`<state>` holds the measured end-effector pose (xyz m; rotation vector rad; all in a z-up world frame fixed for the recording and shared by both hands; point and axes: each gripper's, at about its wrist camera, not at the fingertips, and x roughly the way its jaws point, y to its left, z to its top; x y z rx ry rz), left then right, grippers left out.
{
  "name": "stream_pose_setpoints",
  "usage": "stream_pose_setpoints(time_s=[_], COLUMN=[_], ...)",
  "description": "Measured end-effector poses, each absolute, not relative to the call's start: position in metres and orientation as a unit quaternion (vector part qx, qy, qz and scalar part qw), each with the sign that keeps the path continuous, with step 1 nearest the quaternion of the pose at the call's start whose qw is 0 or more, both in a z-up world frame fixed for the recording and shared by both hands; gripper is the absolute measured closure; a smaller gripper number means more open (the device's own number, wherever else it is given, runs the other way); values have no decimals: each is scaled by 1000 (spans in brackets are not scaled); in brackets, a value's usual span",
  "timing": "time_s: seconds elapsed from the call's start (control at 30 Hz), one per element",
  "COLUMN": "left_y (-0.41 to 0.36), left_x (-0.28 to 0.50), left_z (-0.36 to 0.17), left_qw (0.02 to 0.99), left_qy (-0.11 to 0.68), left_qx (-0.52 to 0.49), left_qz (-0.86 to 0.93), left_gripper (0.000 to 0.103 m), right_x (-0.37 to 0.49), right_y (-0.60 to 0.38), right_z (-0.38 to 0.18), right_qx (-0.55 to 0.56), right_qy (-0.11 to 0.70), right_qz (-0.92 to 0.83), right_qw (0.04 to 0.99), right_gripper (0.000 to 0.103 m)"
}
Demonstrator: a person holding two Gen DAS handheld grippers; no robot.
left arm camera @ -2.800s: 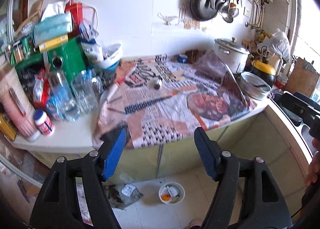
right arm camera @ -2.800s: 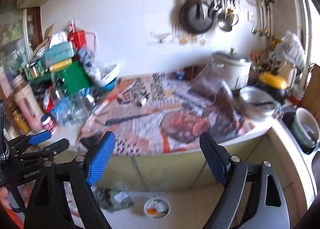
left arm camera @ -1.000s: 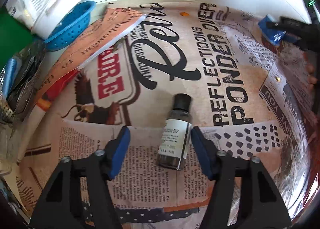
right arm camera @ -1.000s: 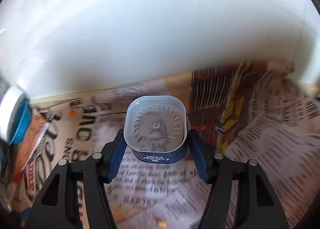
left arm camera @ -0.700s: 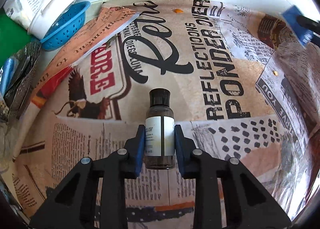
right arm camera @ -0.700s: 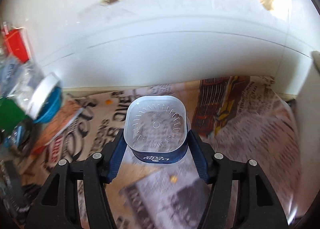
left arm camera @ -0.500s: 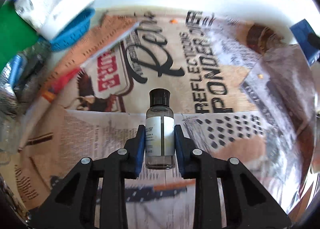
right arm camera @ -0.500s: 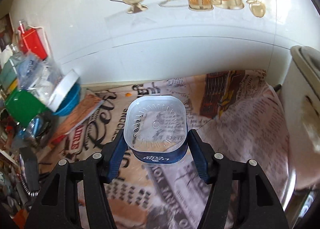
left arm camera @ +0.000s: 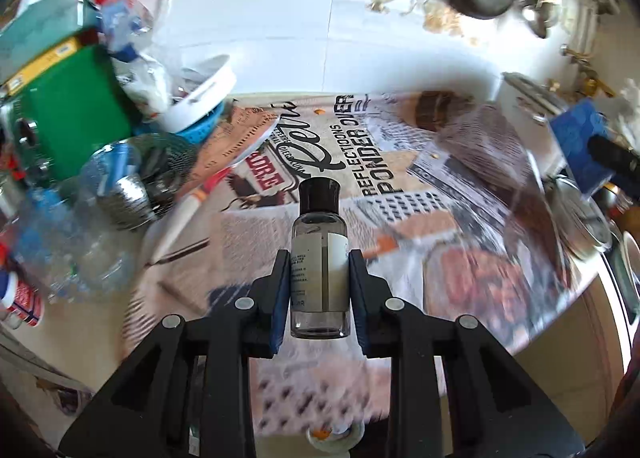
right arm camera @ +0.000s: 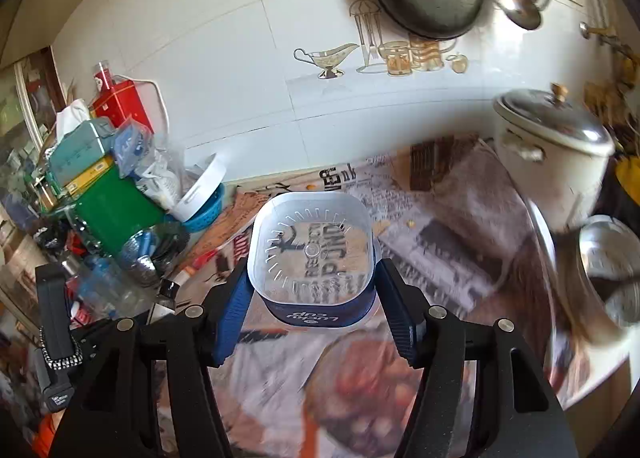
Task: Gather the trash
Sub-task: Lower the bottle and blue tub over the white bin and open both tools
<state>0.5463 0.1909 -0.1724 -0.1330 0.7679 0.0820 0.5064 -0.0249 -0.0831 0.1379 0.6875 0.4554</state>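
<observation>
Trash is in both claws now, up off the counter (left arm camera: 100,338). The left gripper (left arm camera: 319,290) squeezes a small bottle (left arm camera: 319,258) by its sides, dark cap pointing away, so it cannot slip out. The right gripper (right arm camera: 314,298) hugs a clear plastic cup (right arm camera: 312,254) on 2 sides, mouth facing the camera. Both hang over the newspaper (right arm camera: 440,250) that covers the counter, nearer its front edge than the wall. I think a bin comes next, but none shows clearly.
</observation>
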Motion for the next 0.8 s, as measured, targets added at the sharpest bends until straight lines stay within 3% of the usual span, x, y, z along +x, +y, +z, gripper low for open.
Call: stream_pose_setpoints(time_s=[0.43, 0.8], left_y=[201, 169], left_x=[408, 366], left_z=[-170, -256], left_qw=[922, 887], left_qy=[384, 454], left_qx=[-49, -79], left_qz=[11, 31], left_gripper=[76, 76], right_x=[378, 347], right_y=[-11, -36], right_z=[-93, -175], right_qx=[70, 67], right_qy=[365, 435], right_qz=[190, 209], right_qw=[909, 873], right_gripper=[45, 45])
